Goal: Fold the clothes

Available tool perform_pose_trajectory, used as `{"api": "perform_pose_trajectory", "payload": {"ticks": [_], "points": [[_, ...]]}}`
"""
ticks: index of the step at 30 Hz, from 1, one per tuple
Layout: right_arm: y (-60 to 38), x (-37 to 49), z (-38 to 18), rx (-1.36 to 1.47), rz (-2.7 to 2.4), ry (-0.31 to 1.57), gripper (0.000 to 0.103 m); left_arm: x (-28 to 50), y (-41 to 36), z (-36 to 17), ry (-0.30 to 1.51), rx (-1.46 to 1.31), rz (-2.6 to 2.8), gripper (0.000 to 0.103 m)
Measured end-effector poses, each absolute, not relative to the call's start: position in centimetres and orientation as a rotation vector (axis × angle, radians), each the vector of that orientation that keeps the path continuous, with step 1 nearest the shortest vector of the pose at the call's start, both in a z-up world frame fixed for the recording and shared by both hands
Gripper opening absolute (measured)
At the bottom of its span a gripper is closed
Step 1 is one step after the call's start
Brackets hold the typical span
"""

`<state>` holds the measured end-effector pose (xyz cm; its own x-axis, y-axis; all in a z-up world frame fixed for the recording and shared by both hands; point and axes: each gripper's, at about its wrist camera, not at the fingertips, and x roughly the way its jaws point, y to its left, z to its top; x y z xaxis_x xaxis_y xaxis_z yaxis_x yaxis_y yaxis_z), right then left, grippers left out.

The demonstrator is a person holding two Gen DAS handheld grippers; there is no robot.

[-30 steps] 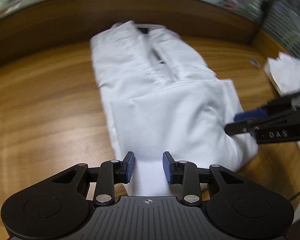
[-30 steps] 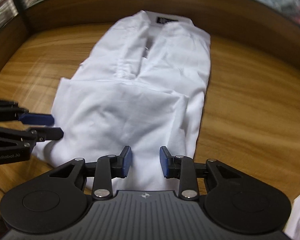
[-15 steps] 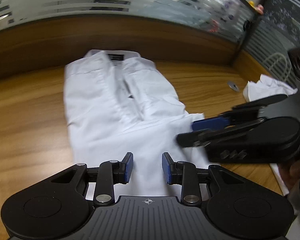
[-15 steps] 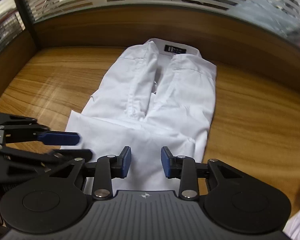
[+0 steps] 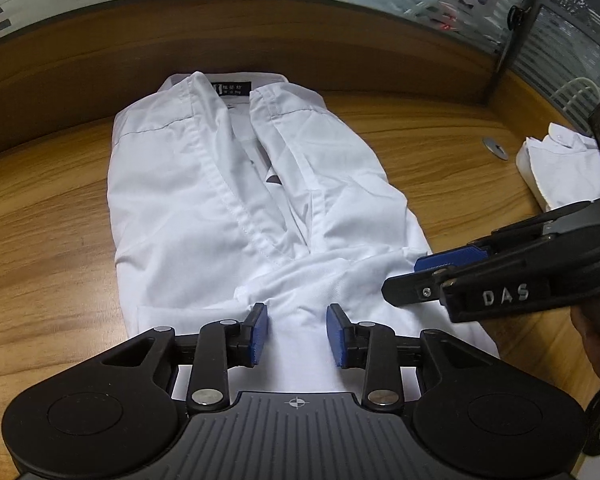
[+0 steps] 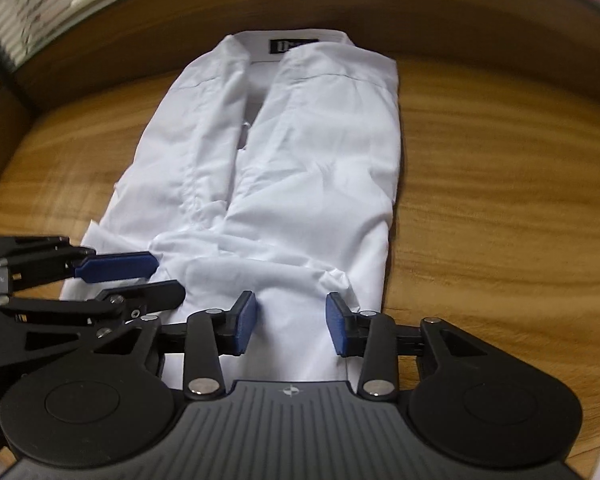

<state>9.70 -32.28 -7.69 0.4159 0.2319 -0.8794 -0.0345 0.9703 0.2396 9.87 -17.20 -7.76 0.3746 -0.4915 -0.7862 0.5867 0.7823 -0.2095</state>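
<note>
Both grippers, left (image 5: 297, 334) & right (image 6: 291, 328), spread over white shirt (image 5: 236, 200); folded cloth (image 5: 560, 168) at table (image 5: 40, 240) edge.

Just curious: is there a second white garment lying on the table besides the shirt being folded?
Yes, a folded white garment lies at the table's far right edge.

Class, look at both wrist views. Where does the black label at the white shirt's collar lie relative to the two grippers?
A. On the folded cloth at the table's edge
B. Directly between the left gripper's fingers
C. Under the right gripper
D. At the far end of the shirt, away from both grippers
D: the black label sits at the far end of the white shirt, while the left gripper and right gripper hover open over its near end.
</note>
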Motion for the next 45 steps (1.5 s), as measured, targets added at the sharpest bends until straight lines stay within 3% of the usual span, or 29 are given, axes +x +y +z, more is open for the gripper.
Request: {"api": "perform_pose_trajectory", "payload": {"ticks": [4,9,13,17,22,33,36,37,42,45], "points": [[-32.4,9.8,-6.4,0.166,0.141,1.139,0.043,9.4,-15.7,-6.9,0.904,0.089,-0.703,0.039],[-33.2,9.7,-7.4,0.155,0.138,1.160,0.043,10.2,-14.0,-8.1,0.953,0.050,-0.669,0.042],[-34.4,9.6,-8.5,0.191,0.108,1.158,0.057,10.9,-13.6,-8.6,0.967,0.044,-0.691,0.042],[-34.5,8.0,-7.5,0.158,0.134,1.135,0.057,11.1,-12.3,-8.2,0.958,-0.002,-0.732,0.042],[-34.7,5.9,-6.0,0.113,0.171,1.105,0.057,9.4,-9.4,-6.6,0.936,-0.043,-0.775,0.056],[-32.4,0.5,-7.2,-0.064,0.343,1.120,0.057,3.7,-6.6,-7.4,0.997,0.144,-0.892,0.057],[-31.3,-0.4,-8.1,-0.145,0.368,1.127,0.057,2.9,-6.9,-8.4,0.984,0.216,-0.901,0.051],[-31.0,-0.6,-8.4,-0.169,0.373,1.127,0.057,2.6,-7.2,-8.6,0.973,0.250,-0.903,0.040],[-30.3,-1.2,-8.9,-0.245,0.393,1.100,0.056,2.3,-7.9,-9.3,0.925,0.339,-0.894,0.036],[-30.4,-1.2,-8.9,-0.243,0.398,1.081,0.047,2.3,-8.0,-9.4,0.907,0.357,-0.903,0.032]]}}
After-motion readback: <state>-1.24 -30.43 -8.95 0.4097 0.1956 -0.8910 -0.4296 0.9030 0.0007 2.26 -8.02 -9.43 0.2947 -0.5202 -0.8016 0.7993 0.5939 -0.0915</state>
